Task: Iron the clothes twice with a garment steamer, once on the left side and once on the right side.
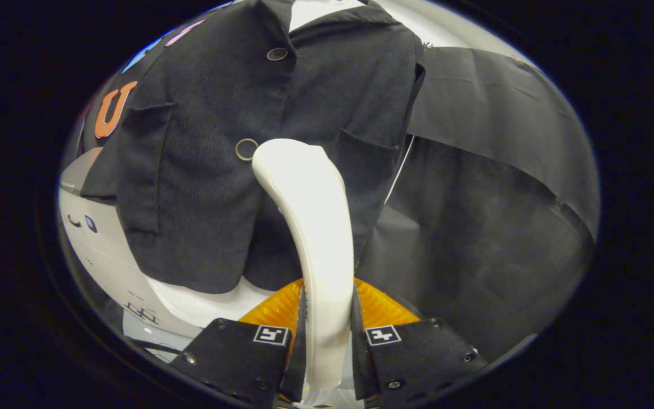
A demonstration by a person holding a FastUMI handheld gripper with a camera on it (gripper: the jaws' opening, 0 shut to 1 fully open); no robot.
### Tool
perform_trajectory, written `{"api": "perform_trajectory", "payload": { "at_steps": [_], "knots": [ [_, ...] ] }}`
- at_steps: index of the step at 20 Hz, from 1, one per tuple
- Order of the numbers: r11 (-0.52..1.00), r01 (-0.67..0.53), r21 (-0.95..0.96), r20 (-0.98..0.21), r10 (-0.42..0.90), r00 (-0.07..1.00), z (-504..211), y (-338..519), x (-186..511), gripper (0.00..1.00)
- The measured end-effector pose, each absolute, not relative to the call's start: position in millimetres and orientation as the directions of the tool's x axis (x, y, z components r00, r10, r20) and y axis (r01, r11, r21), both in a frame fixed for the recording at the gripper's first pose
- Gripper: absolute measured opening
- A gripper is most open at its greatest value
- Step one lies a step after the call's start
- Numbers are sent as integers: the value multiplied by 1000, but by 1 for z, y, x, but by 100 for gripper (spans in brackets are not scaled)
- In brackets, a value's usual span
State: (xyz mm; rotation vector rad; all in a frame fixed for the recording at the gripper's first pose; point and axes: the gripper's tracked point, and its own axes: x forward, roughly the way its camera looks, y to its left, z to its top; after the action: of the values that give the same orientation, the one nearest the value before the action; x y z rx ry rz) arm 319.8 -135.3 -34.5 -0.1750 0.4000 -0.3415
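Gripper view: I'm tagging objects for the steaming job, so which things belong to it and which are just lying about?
Job:
- white steamer, clamped in the gripper
- dark jacket, hanging beyond the fingers

Lying about:
- white appliance beside the jacket
- white cloth under the jacket's hem

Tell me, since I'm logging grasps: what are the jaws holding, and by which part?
The gripper is shut on the white garment steamer, both jaws pressing the lower end of its handle, its curved head up against the dark jacket.
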Motion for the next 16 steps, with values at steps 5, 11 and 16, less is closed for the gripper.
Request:
{"api": "perform_trajectory", "payload": {
  "at_steps": [5, 11, 16],
  "knots": [
    [959, 231, -164, -373, -277, 886, -39, -132, 324, 36],
    [977, 181, -117, -384, -212, 899, -40, -124, 320, 36],
    [973, 198, -122, -345, -228, 910, -27, -101, 269, 36]
  ]
}}
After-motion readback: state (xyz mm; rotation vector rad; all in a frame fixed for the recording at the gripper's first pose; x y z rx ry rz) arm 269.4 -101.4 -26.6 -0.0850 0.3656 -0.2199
